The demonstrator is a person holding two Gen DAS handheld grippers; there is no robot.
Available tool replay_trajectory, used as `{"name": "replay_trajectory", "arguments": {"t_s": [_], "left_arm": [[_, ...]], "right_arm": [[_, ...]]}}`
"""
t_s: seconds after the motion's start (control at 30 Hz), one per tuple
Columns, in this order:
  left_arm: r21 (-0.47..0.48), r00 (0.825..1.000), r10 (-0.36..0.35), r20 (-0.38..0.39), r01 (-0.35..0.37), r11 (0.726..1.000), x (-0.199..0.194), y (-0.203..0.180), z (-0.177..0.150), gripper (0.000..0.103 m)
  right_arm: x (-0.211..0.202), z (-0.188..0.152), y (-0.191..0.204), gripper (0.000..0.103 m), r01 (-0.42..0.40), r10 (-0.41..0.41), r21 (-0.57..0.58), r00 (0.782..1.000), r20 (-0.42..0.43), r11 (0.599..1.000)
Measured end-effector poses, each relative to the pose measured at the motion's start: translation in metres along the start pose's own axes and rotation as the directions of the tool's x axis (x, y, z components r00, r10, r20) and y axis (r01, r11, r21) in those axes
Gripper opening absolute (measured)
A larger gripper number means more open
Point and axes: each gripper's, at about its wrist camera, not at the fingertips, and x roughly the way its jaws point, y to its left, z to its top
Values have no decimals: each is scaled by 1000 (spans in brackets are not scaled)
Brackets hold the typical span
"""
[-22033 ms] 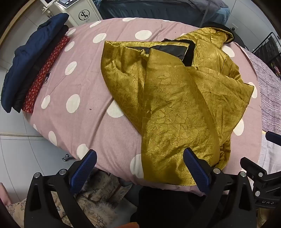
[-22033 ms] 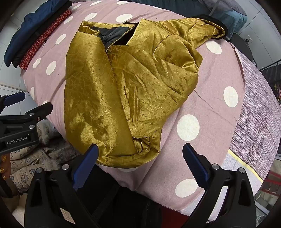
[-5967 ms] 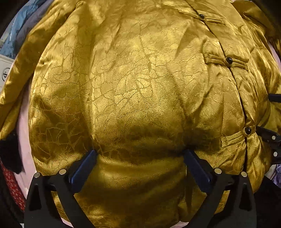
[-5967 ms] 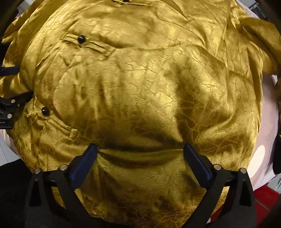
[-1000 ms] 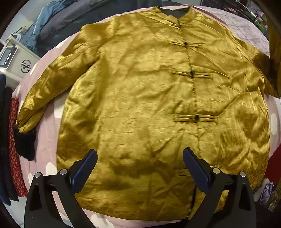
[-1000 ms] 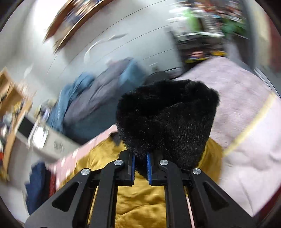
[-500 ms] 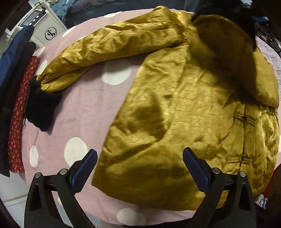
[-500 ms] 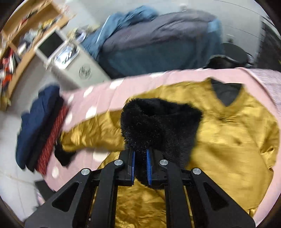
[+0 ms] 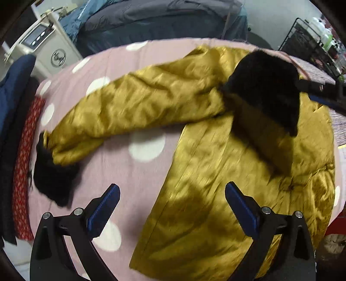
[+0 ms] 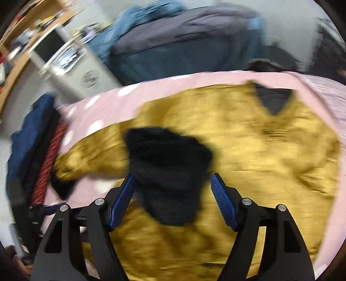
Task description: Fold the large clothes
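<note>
A gold satin jacket (image 9: pixel 227 173) lies front-up on the pink dotted bed cover (image 9: pixel 138 173). Its right sleeve is folded across the chest, and that sleeve's black fur cuff (image 9: pixel 266 86) rests there. The left sleeve (image 9: pixel 134 108) stretches out to the left, ending in another black fur cuff (image 9: pixel 52 177). My left gripper (image 9: pixel 170 207) is open and empty above the jacket's lower hem. My right gripper (image 10: pixel 173 198) is open, its fingers apart on either side of the folded black cuff (image 10: pixel 168 173). The jacket (image 10: pixel 270 151) in the right wrist view is blurred.
A stack of folded dark blue and red clothes (image 9: pixel 15 129) lies along the bed's left edge. A white appliance (image 9: pixel 47 47) and a pile of grey-blue bedding (image 9: pixel 162 19) stand beyond the bed. A black wire rack (image 9: pixel 320 41) is at the far right.
My right gripper carried the right sleeve's black cuff over the chest and has opened, letting it go. My left gripper's view has shifted further left toward the outstretched sleeve.
</note>
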Motion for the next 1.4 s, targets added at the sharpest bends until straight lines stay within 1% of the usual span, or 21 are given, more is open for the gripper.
{"name": "replay_trajectory", "arguments": {"t_s": [0.07,0.13,0.2,0.23,0.3,0.4,0.47,0.5,0.53,0.57,0.63,0.7,0.83,0.97,1.0,1.07,1.2,1.27,1.33,1.37,1.4], "left_arm": [[24,1000,-5,24,4,1000,-4,-13,16,96],[25,998,-33,54,31,999,-13,-23,35,96],[10,992,-75,97,75,997,-25,-33,56,96],[9,988,-90,123,89,996,-31,-38,66,96],[27,976,-123,180,120,992,-42,-54,88,96],[102,957,-145,250,123,987,-57,-93,118,96],[178,944,-173,280,126,976,-61,-126,134,96],[225,947,-195,257,137,965,-56,-143,142,96],[259,955,-195,223,134,956,-47,-155,145,96],[288,969,-173,179,117,951,-34,-167,145,95],[293,988,-122,97,89,952,-8,-174,137,92],[245,994,-108,8,103,964,14,-160,117,91],[197,993,-49,-103,69,978,34,-111,62,91],[201,975,52,-216,-8,980,48,-66,7,91],[188,973,57,-224,-14,982,47,-58,1,91],[141,978,35,-205,-6,990,37,-47,-3,91],[95,996,-57,-72,64,993,9,-52,17,91],[100,998,-68,-4,68,993,4,-60,33,93],[84,997,-73,-9,73,994,13,-65,51,94],[69,995,-78,-54,82,994,30,-69,60,94],[58,993,-76,-90,81,995,43,-72,64,92]], "right_arm": [[-9,5,-39,72,51,-52,105,999,3,993],[-26,8,-75,72,50,-55,189,998,24,981],[-40,10,-99,72,100,-109,194,993,37,976],[-45,11,-111,72,150,-161,197,986,40,969],[-47,12,-135,72,194,-207,233,978,31,953],[-37,9,-160,72,213,-210,275,977,-42,937],[-30,4,-165,72,201,-192,289,980,-60,936],[-29,2,-167,72,195,-183,293,981,-68,936],[-25,0,-167,72,195,-180,292,980,-79,936],[-23,-2,-166,72,201,-183,286,979,-89,937],[-23,-3,-170,72,227,-207,275,973,-100,934],[-26,-2,-180,72,263,-243,281,964,-104,923],[-34,0,-214,72,305,-286,334,952,-107,892],[-30,7,-242,72,303,-276,386,953,-126,871],[-28,9,-246,72,294,-266,398,956,-126,869],[-23,14,-250,72,270,-239,416,963,-126,868],[-10,18,-256,72,268,-230,432,963,-140,861],[-2,16,-259,66,281,-233,438,959,-160,854],[7,12,-262,36,263,-199,451,963,-185,853],[10,11,-262,30,268,-198,442,960,-199,856],[10,11,-262,18,282,-211,427,956,-206,859]]}}
